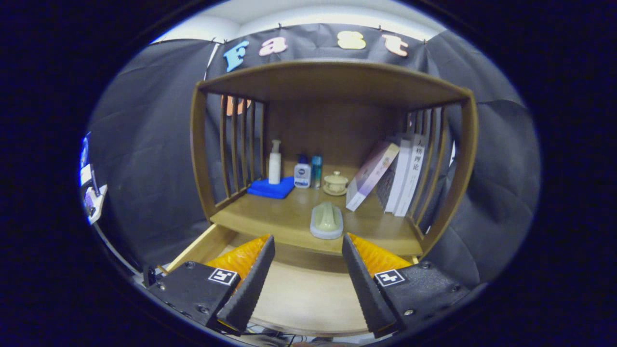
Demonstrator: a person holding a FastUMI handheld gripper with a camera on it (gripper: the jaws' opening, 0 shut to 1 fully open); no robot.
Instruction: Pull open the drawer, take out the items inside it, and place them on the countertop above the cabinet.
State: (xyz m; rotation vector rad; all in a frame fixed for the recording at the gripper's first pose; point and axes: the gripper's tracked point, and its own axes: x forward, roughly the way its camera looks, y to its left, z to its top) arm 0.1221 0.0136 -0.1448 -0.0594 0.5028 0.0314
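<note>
Our gripper hangs spread and empty over the pulled-out drawer, whose visible floor looks bare. The brush lies near the countertop's front edge, long axis running front to back, handle ridge up. Risk, we judge: reaching back in could nudge it off that edge.

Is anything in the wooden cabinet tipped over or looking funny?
Nothing is spilled or broken. One book leans against the upright books at the right. The drawer is pulled open under the gripper, whose jaws are open and holding nothing. A pale green item sits on the countertop.
</note>
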